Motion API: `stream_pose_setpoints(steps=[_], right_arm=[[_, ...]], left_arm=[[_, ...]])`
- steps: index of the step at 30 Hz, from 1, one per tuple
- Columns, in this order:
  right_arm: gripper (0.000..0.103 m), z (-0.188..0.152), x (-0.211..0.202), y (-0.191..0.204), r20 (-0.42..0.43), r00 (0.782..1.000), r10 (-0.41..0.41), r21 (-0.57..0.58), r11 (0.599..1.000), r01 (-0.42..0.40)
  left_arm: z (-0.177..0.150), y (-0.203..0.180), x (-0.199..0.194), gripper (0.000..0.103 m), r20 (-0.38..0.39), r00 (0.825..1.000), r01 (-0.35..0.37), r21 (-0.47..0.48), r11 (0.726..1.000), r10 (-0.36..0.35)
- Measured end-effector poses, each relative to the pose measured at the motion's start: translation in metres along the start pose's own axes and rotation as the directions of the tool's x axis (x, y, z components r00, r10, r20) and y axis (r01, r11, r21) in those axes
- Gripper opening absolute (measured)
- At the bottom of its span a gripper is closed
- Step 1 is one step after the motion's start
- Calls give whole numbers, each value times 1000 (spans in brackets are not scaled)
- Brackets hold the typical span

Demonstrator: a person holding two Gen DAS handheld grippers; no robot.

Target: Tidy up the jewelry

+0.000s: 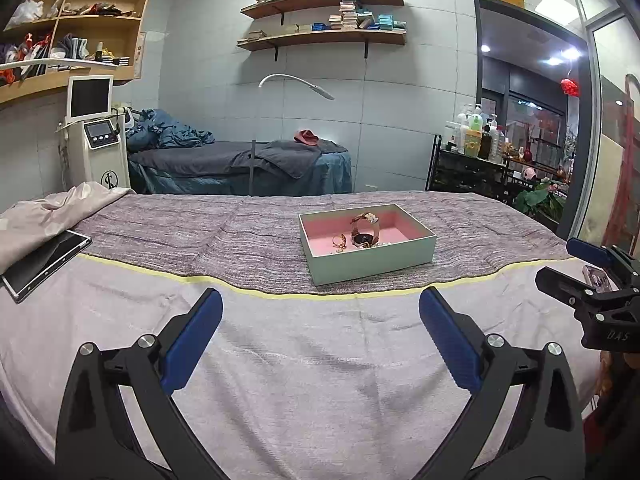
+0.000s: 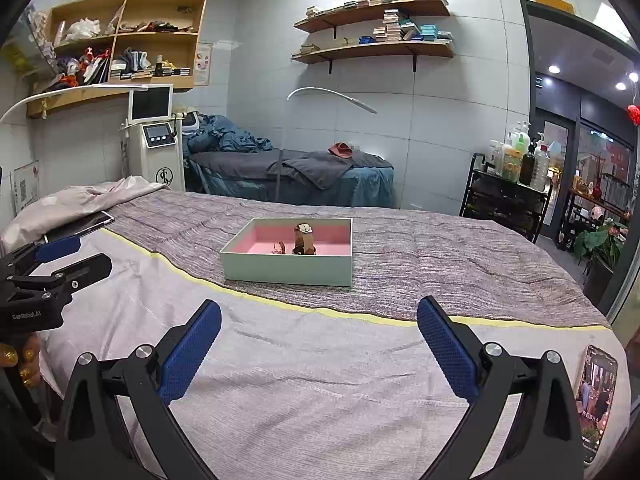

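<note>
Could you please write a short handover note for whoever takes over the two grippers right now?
Left gripper: open, empty, above the bed cover.
Right gripper: open, empty, likewise short of the box.
Mint box with pink lining sits on the striped blanket. Inside: a brown-strap watch, a gold piece beside it, and small items too tiny to identify.
Done: no loose jewelry is visible outside the box.
Left: check the arrangement inside. A tablet and phone lie nearby.

Small jewelry (image 1: 340, 242) in the box (image 1: 372, 264) — too tiny to identify, partly behind its wall.
</note>
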State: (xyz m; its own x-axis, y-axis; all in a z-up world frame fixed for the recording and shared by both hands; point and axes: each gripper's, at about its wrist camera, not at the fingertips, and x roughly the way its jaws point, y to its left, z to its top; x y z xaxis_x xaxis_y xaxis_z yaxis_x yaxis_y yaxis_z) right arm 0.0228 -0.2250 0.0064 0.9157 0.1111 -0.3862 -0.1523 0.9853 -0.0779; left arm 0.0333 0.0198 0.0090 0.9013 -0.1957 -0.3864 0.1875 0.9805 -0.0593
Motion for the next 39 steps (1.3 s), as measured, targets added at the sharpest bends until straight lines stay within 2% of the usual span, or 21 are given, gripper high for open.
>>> stream_pose_setpoints(steps=[10,19,26,39], right_arm=[[96,-1,0,1,3,1000,1,3,1000,-1],[96,0,0,1,1,1000,17,-2,1000,-17],[96,4,-5,-1,18,1000,-5,-37,999,6],[96,5,-7,-7,32,999,-3,-18,1000,4]], left_arm=[[1,-6,-2,97,12,1000,1,14,1000,-1],[0,-10,-2,97,10,1000,-26,12,1000,25],[3,-15,-3,97,27,999,-25,8,1000,24],[7,-20,-4,97,36,999,-33,33,999,32]])
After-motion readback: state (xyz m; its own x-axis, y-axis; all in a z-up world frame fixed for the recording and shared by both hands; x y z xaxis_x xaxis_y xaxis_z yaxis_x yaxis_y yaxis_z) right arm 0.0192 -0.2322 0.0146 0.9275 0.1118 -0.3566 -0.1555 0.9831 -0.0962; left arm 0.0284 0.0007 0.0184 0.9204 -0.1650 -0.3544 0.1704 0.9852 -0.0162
